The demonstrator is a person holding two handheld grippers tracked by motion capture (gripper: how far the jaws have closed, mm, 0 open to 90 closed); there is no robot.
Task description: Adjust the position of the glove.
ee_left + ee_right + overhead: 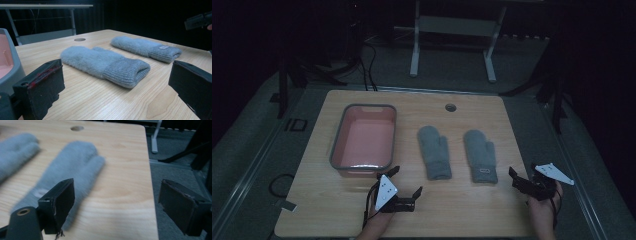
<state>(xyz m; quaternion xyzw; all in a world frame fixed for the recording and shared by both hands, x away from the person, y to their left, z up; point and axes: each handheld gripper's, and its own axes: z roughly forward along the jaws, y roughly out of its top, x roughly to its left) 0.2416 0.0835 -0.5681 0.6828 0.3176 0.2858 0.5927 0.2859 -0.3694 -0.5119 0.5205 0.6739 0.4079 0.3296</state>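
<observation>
Two grey mittens (435,151) (480,155) are lying untouched at mid-frame on the bench (322,210), right of an empty pink bin (364,138); both grippers (404,184) (518,175) are hovering lower down, jaws open, nothing yet moved.

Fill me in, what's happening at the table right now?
A person holds a pair of tongs in each hand at the near edge of a wooden table. Both the left tongs and the right tongs are open and hold nothing. Two grey mittens lie flat side by side, untouched: the left mitten and the right mitten, which has a small label on its cuff. A pink bin sits to their left.
</observation>
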